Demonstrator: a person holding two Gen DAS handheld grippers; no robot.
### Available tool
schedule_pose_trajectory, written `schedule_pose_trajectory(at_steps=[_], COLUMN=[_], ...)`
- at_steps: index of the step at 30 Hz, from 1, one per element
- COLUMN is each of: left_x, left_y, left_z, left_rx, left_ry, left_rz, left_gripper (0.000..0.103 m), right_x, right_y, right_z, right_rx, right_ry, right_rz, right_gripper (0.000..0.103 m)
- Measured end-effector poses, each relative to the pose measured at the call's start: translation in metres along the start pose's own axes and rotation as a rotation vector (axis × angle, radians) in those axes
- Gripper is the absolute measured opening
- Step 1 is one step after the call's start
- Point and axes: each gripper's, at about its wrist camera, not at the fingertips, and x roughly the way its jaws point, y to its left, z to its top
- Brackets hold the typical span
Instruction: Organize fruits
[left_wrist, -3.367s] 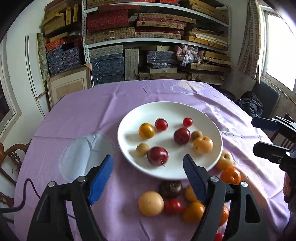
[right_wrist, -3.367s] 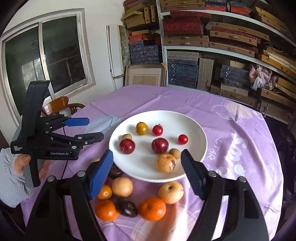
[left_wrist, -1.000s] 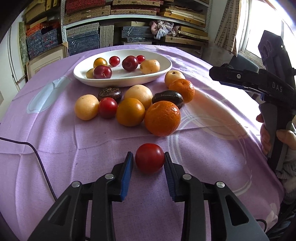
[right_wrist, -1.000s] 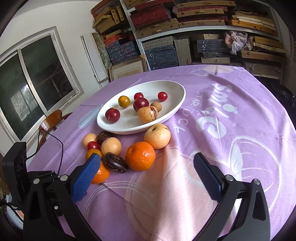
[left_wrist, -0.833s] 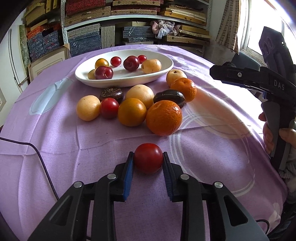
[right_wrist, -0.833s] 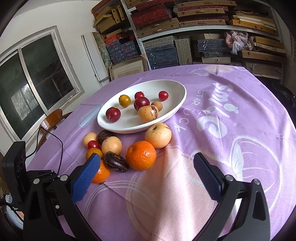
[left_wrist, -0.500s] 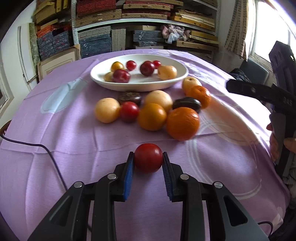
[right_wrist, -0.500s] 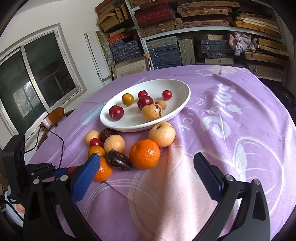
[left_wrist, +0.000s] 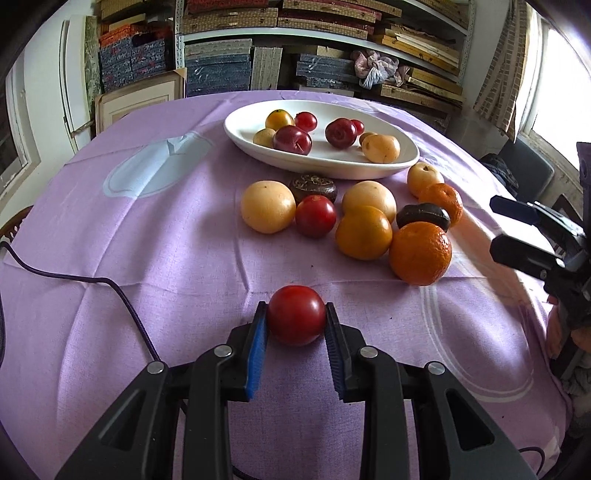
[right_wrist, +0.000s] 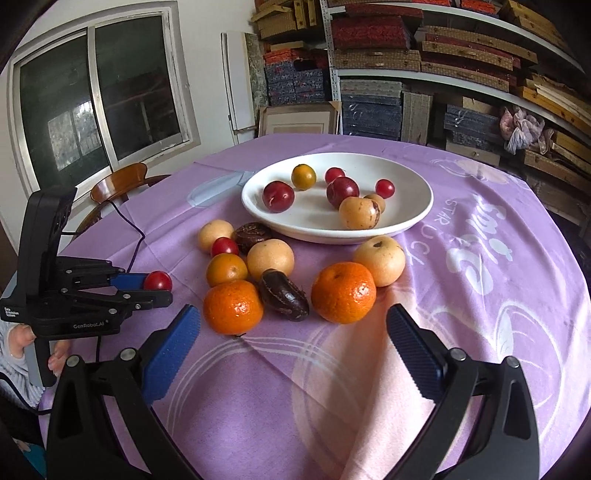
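Tomato (left_wrist: 296, 319) sits clamped between left hand-held gripper (left_wrist: 296, 325) pads; right hand-held gripper (right_wrist: 293, 345) spread wide.

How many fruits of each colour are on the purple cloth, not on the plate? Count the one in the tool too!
Red fruit: 2, one held in the left tool
Bright orange fruit: 2
Yellow-orange fruit: 1
Pale yellow fruit: 3
Dark brown fruit: 2
Total: 10

White plate (right_wrist: 413, 218) with small fruits, 2 oranges (right_wrist: 233, 306) near open right gripper (right_wrist: 293, 345), left gripper (right_wrist: 162, 286) pinching red tomato (right_wrist: 158, 280)
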Motion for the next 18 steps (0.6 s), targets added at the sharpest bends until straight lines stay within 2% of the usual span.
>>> schedule_pose_trajectory(at_steps=[3, 7, 9, 11, 14, 16, 18], left_x=[0.002, 0.007, 0.008, 0.008, 0.009, 0.010, 0.011], left_y=[-0.007, -0.021, -0.025, -0.024, -0.020, -0.021, -0.025], left_z=[-0.001, -0.002, -0.003, -0.002, -0.002, -0.001, -0.002], left_rx=[0.037, 0.102, 0.120, 0.107, 0.078, 0.074, 0.087], left_ry=[0.007, 0.028, 0.036, 0.033, 0.029, 0.031, 0.037], left_rz=[-0.004, -0.018, -0.020, -0.030, -0.065, -0.080, -0.077], left_gripper=[0.045, 0.075, 0.079, 0.079, 0.083, 0.089, 0.095], right_x=[0.001, 0.007, 0.012, 0.016, 0.021, 0.026, 0.032], right_y=[-0.014, -0.020, -0.021, -0.028, -0.051, -0.061, -0.066], right_z=[0.001, 0.005, 0.008, 0.013, 0.024, 0.031, 0.038], right_rx=[0.052, 0.044, -0.008, -0.023, 0.067, 0.114, 0.128], right_ry=[0.009, 0.037, 0.054, 0.060, 0.056, 0.051, 0.054], right_rz=[-0.016, -0.033, -0.075, -0.098, -0.054, -0.039, -0.037], right_gripper=[0.099, 0.099, 0.098, 0.092, 0.087, 0.087, 0.082])
